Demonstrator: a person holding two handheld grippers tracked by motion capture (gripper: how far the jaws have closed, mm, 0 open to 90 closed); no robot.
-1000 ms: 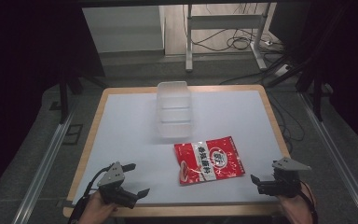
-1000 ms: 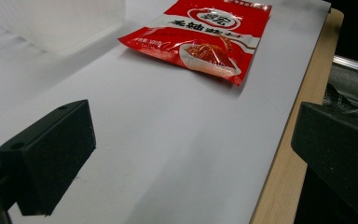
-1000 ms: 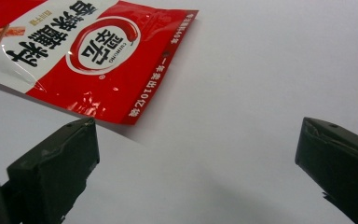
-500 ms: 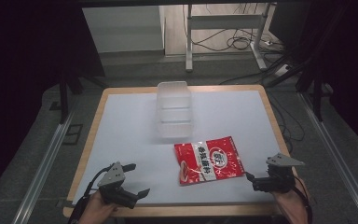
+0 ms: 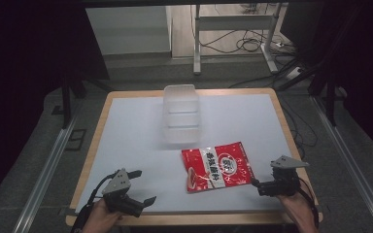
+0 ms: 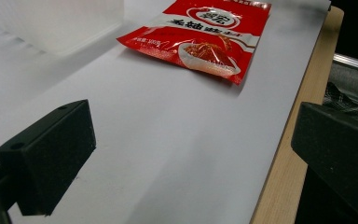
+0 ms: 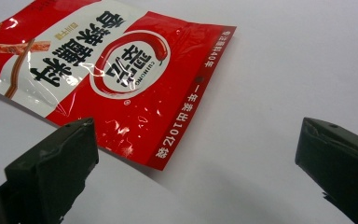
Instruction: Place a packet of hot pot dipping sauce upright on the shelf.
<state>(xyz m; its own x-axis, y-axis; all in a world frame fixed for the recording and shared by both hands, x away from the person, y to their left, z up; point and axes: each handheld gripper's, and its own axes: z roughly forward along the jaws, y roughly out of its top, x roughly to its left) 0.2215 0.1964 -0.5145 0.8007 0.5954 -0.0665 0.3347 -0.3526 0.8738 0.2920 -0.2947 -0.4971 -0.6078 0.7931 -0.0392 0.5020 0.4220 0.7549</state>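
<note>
Right gripper view puts the right hand-held gripper (image 7: 193, 158) low over the surface (image 7: 279, 70) with its jaws spread wide, the near corner of the red snack packet (image 7: 121, 70) lying between them and nothing clamped yet. A second ago, in the high view, this hand-held gripper (image 5: 261, 186) sat further out from the packet (image 5: 217, 166), near the surface's right edge; it has since slid in toward the packet's lower right corner and now sits just beside it. My reading is that the reach is nearly over and the pinch on that corner comes next.

The left hand-held gripper (image 5: 137, 188) has not shifted over the same second. It rests well to the left of the packet, near the front edge of the surface (image 5: 126, 126), jaws apart and empty; the left gripper view shows the packet (image 6: 205, 32) lying flat, well ahead of those jaws.

Beyond the packet, just past its far edge, stands the clear plastic container (image 5: 180, 114), open at the top and with nothing visible inside. That is probably where the packet is meant to go, and the thin flat foil may need a low, edge-on grip to lift cleanly.
</note>
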